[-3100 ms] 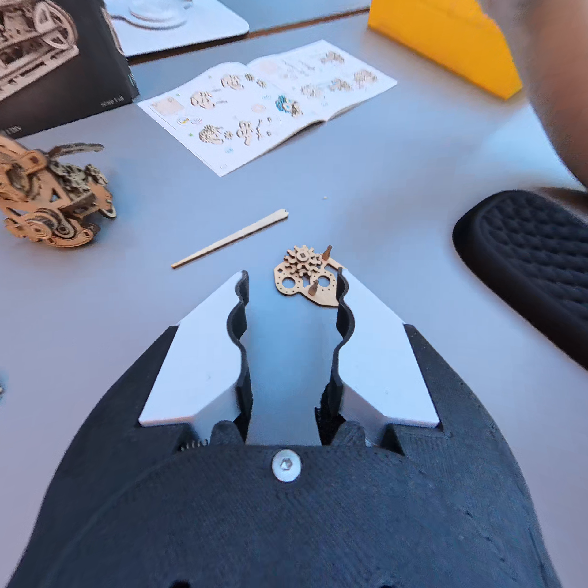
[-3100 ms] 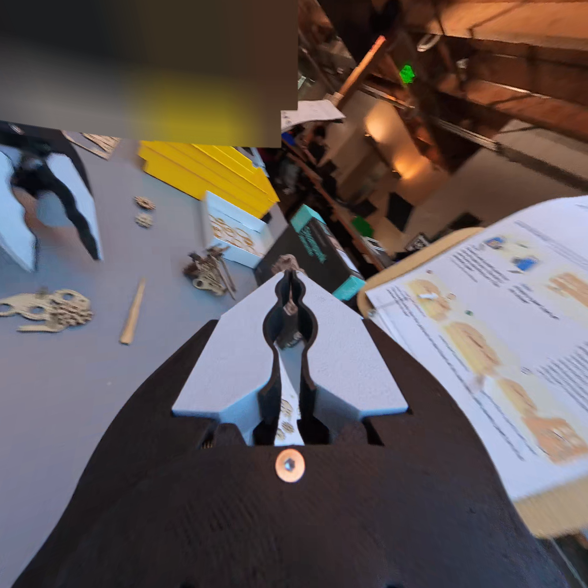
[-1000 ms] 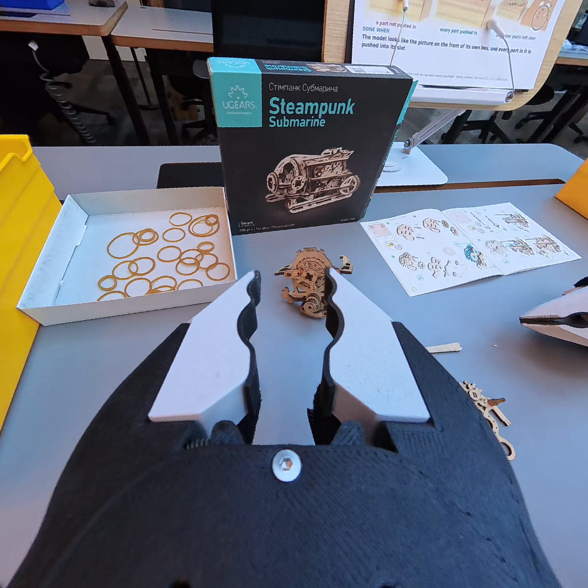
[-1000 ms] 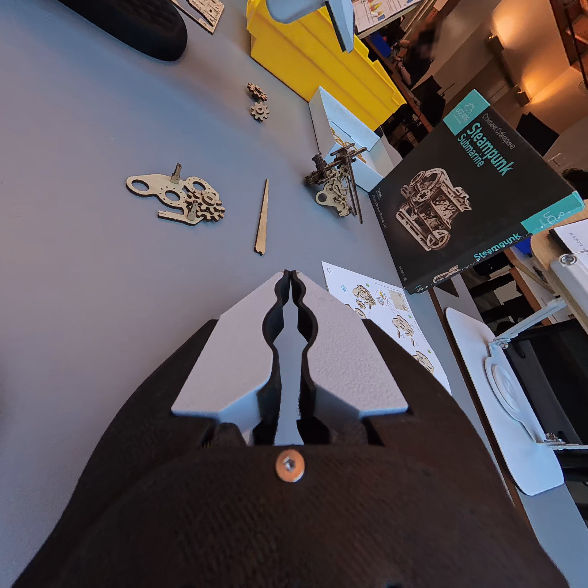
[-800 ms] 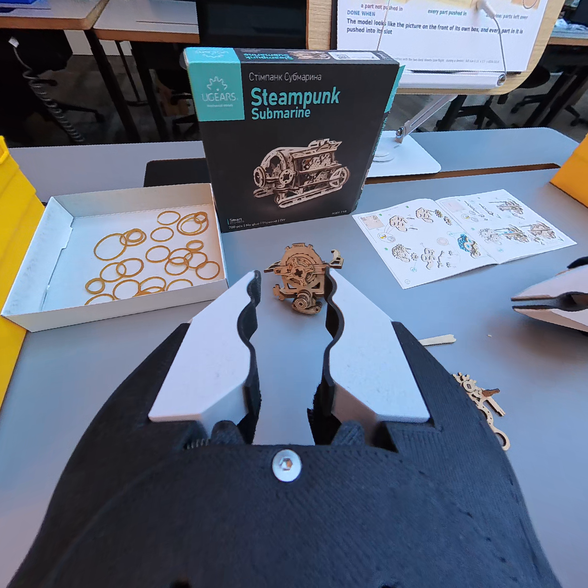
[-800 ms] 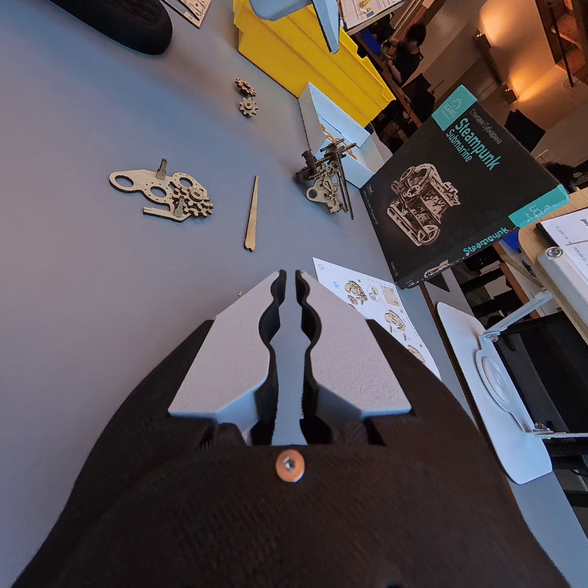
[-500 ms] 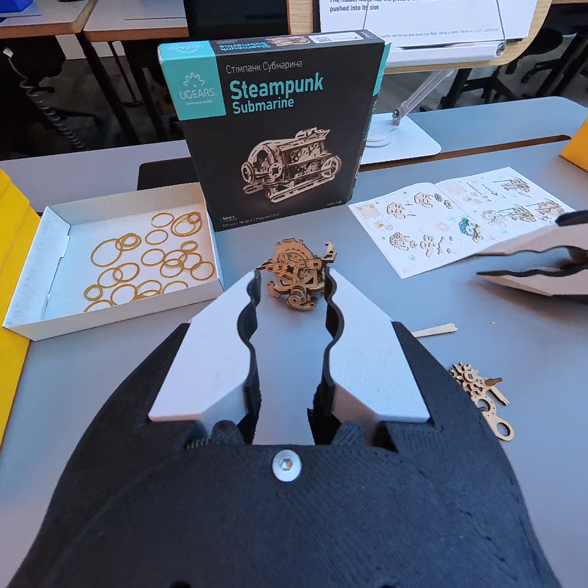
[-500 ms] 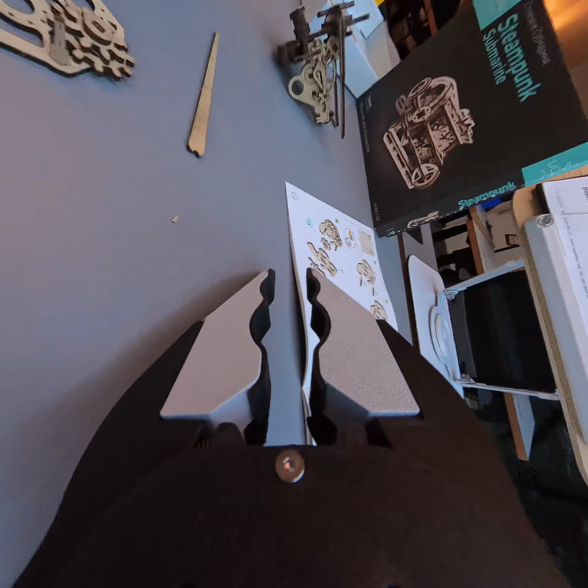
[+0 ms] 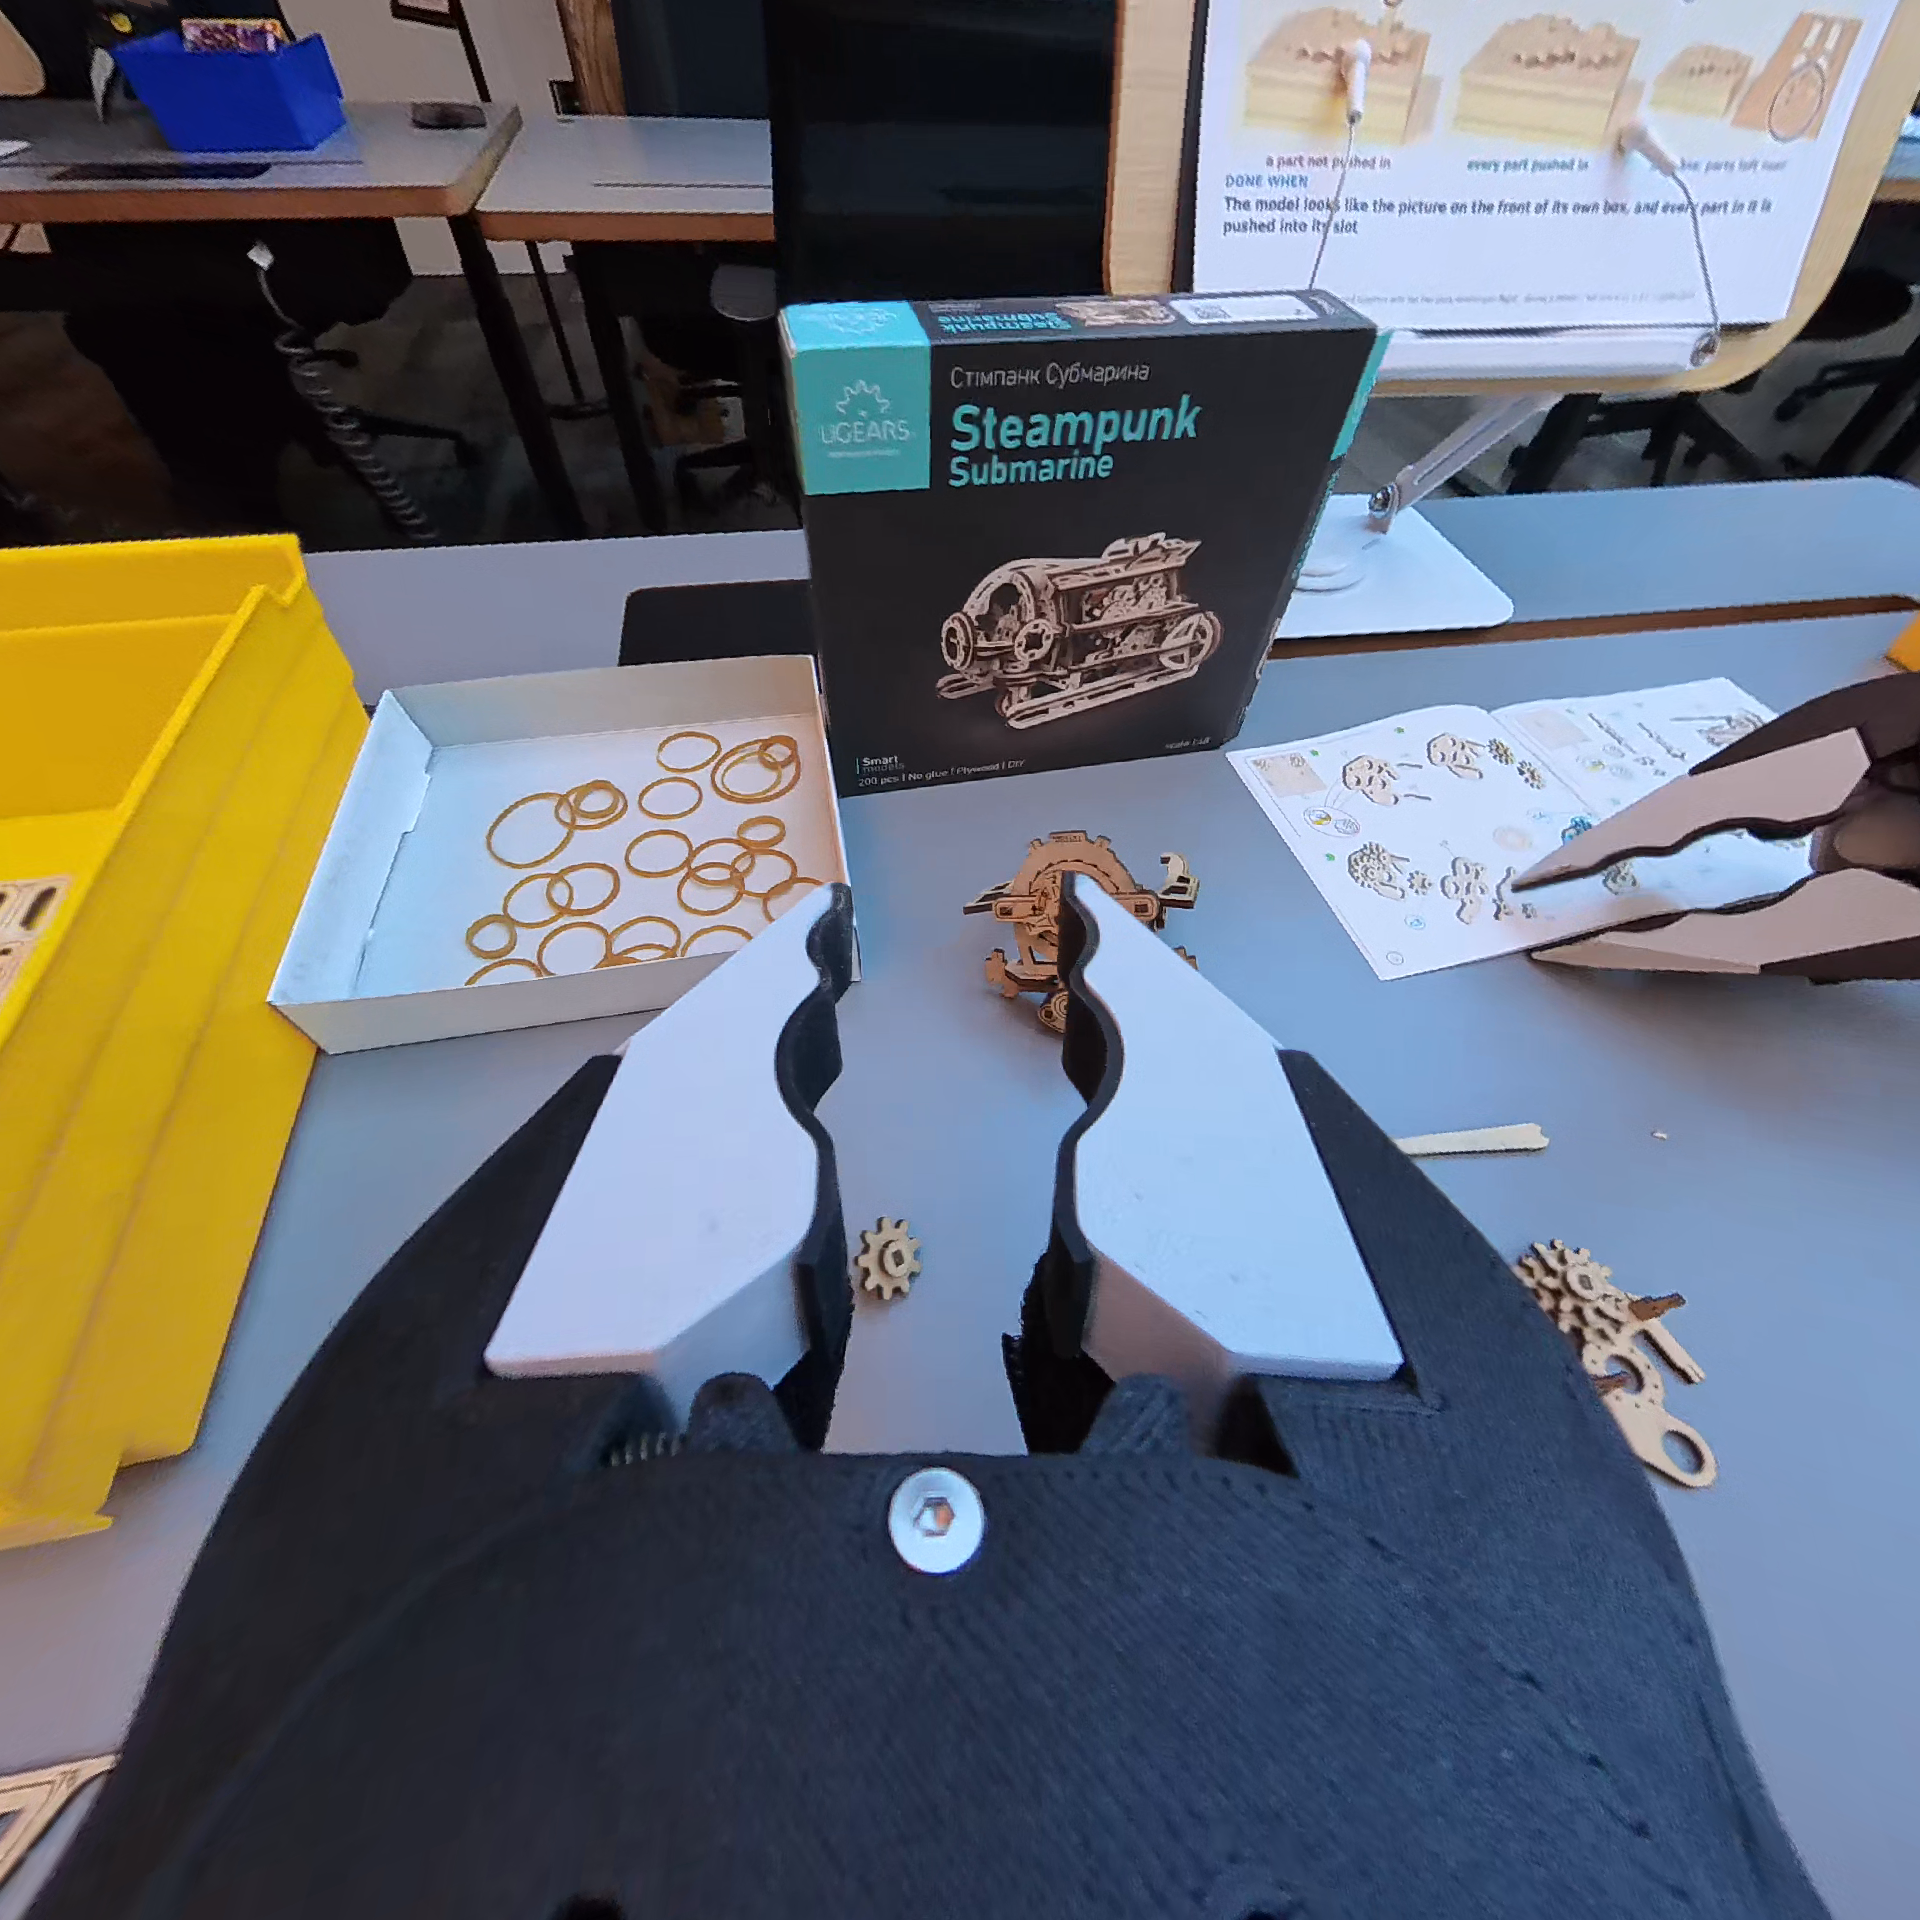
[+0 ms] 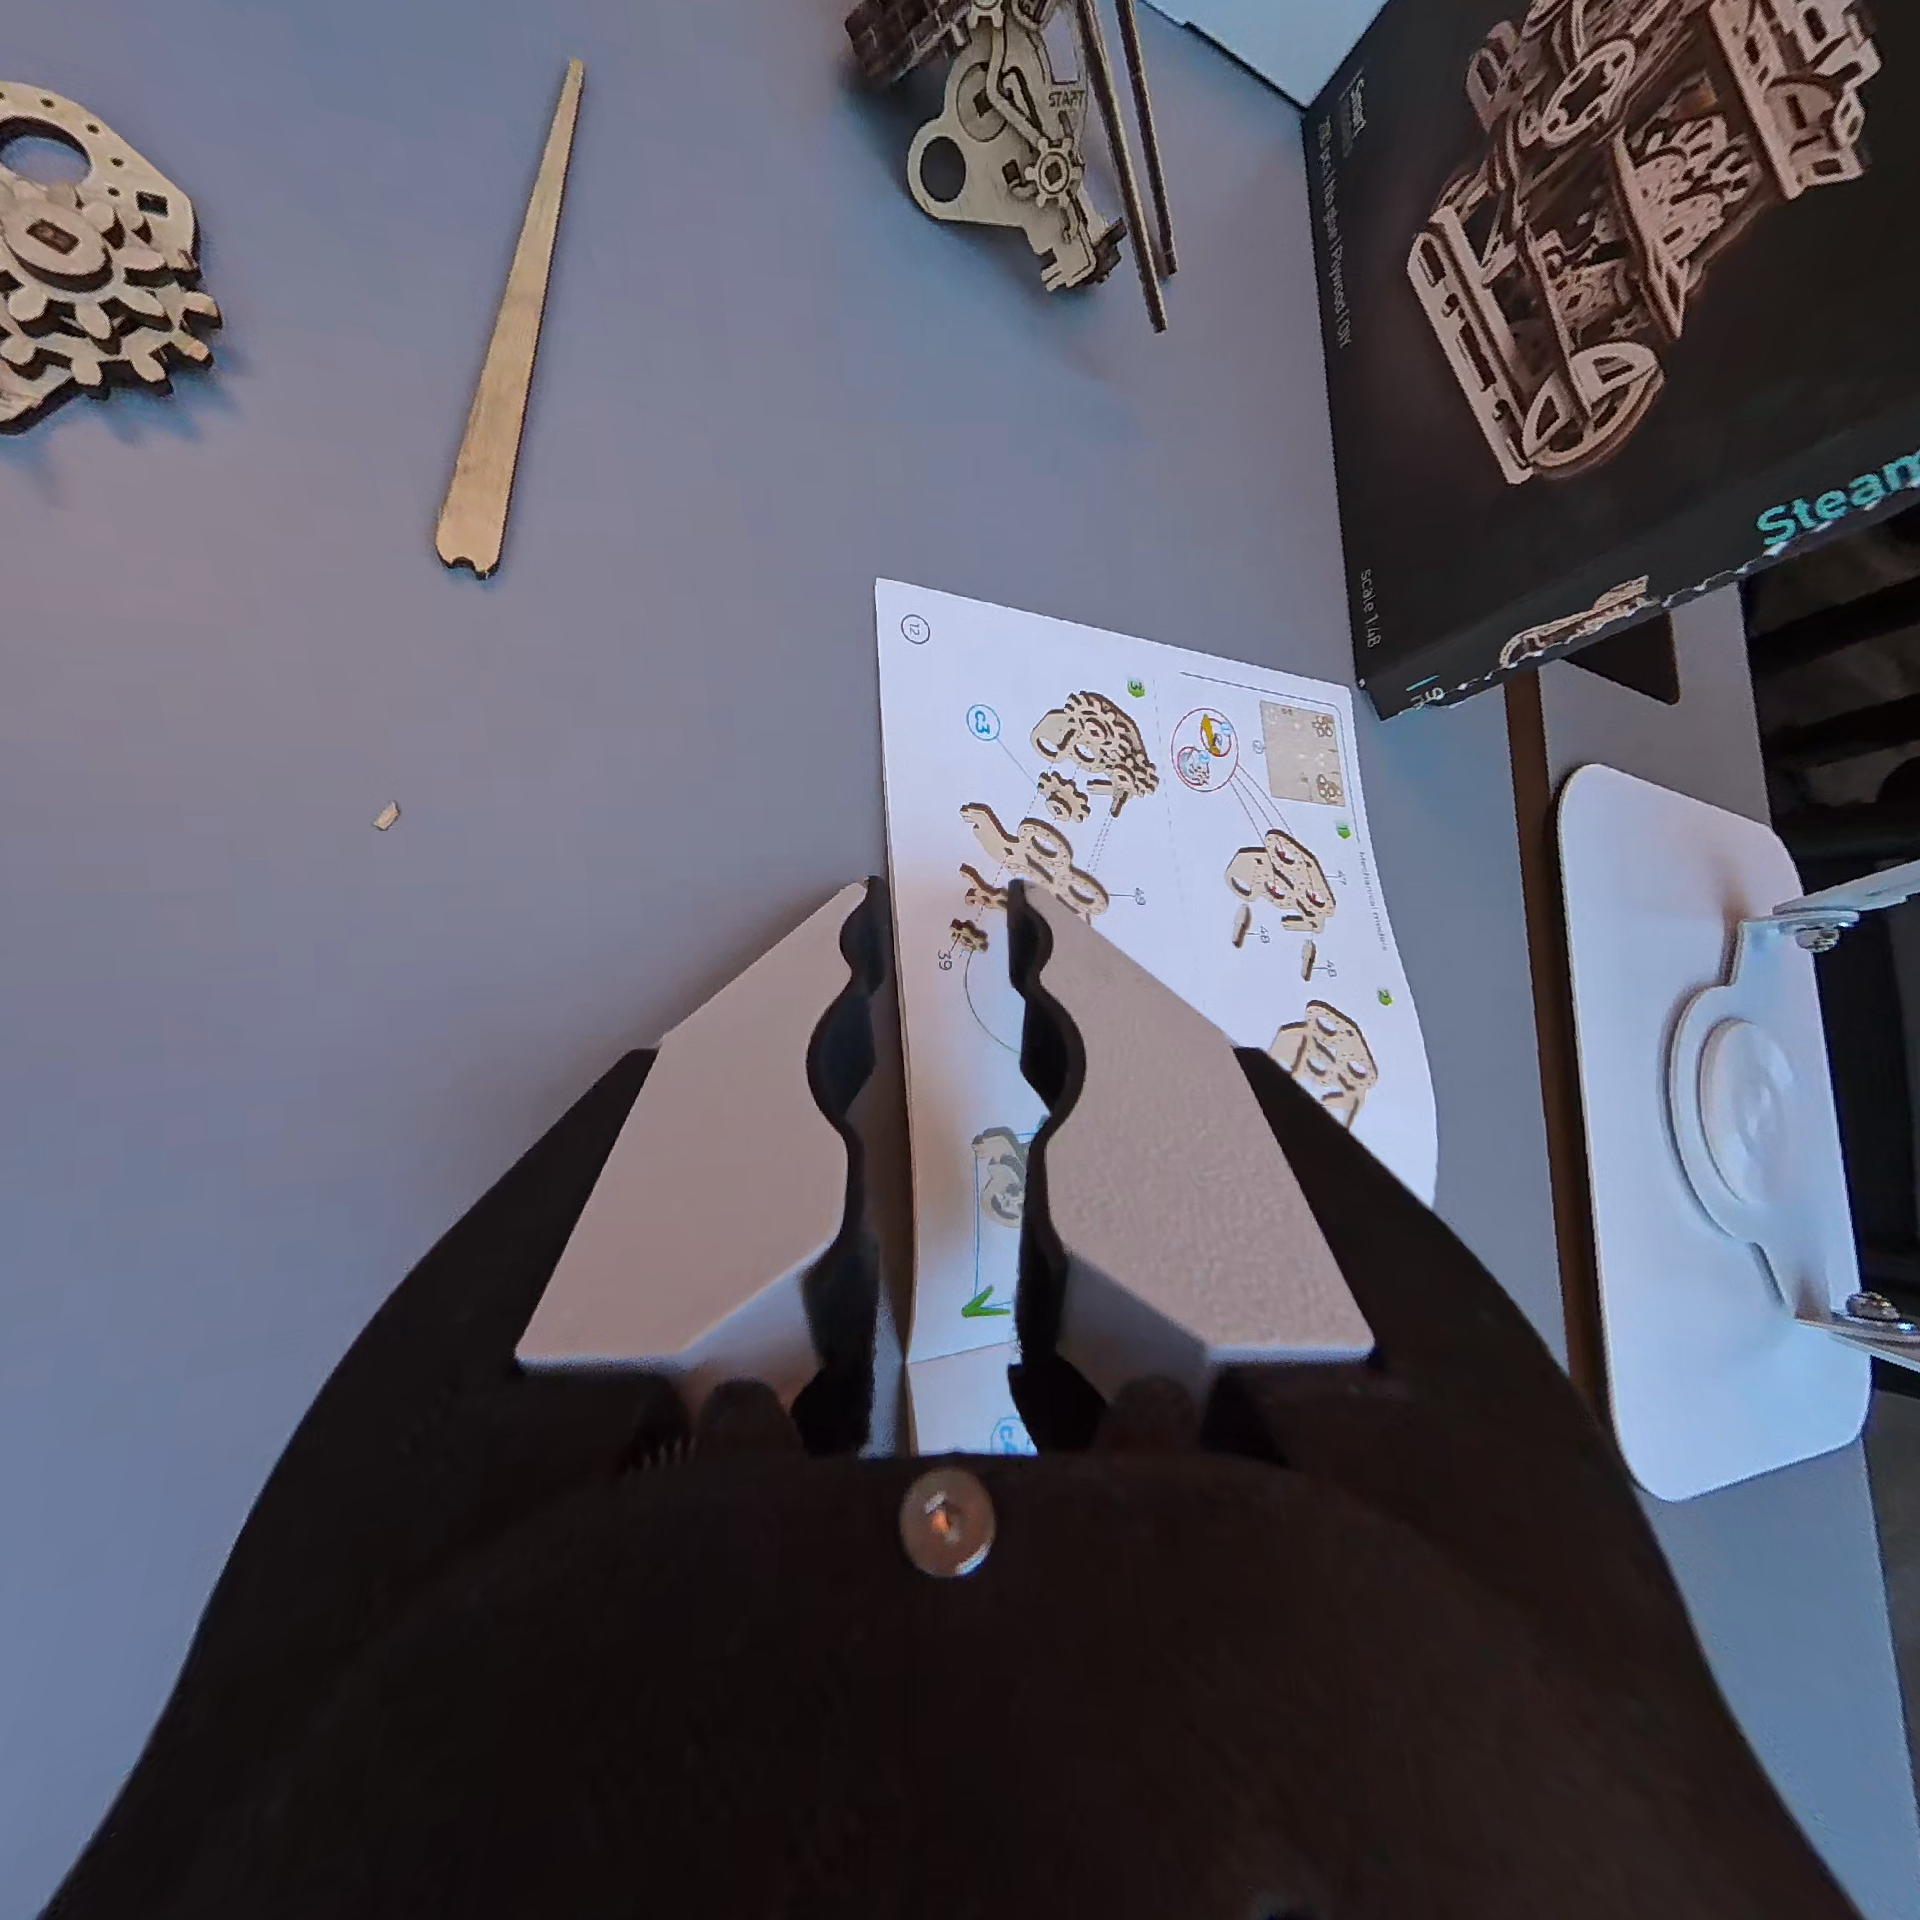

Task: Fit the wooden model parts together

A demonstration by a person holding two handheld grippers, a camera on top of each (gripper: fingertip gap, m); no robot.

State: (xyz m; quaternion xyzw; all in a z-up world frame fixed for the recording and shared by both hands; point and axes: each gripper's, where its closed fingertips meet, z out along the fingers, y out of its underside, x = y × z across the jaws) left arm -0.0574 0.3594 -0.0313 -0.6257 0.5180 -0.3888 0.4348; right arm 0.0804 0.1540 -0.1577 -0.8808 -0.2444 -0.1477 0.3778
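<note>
My left gripper (image 9: 951,902) is open and empty above the grey table. A small wooden gear (image 9: 886,1257) lies on the table between its fingers. A wooden gear sub-assembly (image 9: 1117,899) stands just past its tips, partly behind the right finger. A flat wooden plate with gears (image 9: 1605,1340) lies to the right; it also shows in the right wrist view (image 10: 83,260). A tapered wooden stick (image 10: 509,322) lies beside it. My right gripper (image 10: 943,899) is open and empty, low over the left edge of the instruction booklet (image 10: 1143,831). The sub-assembly (image 10: 1039,177) shows at the top of that view.
The black model box (image 9: 1070,540) stands upright behind the sub-assembly. A white tray of rubber bands (image 9: 353,831) sits to its left, beside a yellow bin (image 9: 135,935). A white stand base (image 10: 1714,1122) lies right of the booklet. A tiny wood chip (image 10: 387,816) lies on the table. Some 30 centimetres of space lies between my two pairs of fingers. To reach the tapered wooden stick (image 10: 509,322) in a straight line is about 11 centimetres for my right fingers, about 20 centimetres for my left. The sub-assembly (image 10: 1039,177) is about equally far from each gripper, around 15 centimetres.
My right gripper has opened from shut and moved down onto the booklet's edge. My left gripper has turned from the flat plate toward the sub-assembly; the small gear now shows between its fingers.
</note>
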